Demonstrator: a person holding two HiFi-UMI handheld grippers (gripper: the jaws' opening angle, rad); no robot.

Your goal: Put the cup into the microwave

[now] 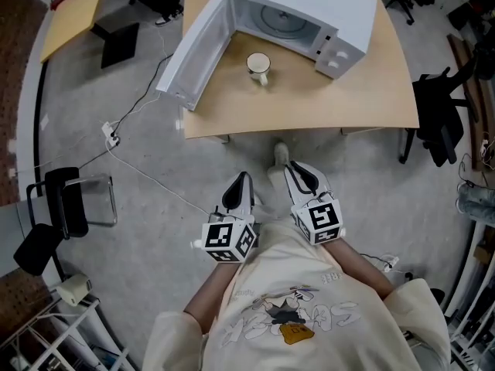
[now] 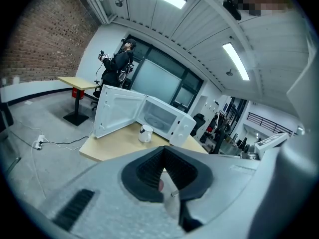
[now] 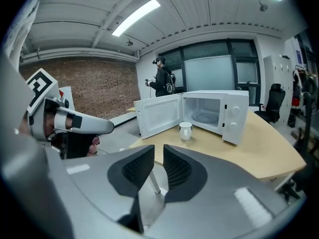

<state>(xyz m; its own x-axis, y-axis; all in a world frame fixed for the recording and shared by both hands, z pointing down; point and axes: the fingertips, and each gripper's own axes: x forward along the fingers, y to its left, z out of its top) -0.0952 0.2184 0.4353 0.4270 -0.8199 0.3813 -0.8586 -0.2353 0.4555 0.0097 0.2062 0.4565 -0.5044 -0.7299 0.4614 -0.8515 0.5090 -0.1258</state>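
Note:
A white cup (image 1: 258, 66) stands upright on the wooden table (image 1: 348, 103), just in front of the white microwave (image 1: 325, 10). The microwave's door (image 1: 193, 49) is swung wide open to the left. Both grippers hang over the floor well short of the table's near edge, far from the cup. My left gripper (image 1: 244, 178) has its jaws together with nothing in them. My right gripper (image 1: 292, 170) is open by a small gap and holds nothing. The cup (image 2: 145, 133) shows beyond the left jaws, and the cup (image 3: 185, 130) lies straight ahead of the right jaws.
A cable and power strip (image 1: 112, 135) lie on the floor at the left. A black chair (image 1: 66, 203) stands at the lower left, an office chair (image 1: 437, 118) at the table's right end. A second table (image 1: 73, 10) is at the far left. A person (image 3: 162, 76) stands far behind.

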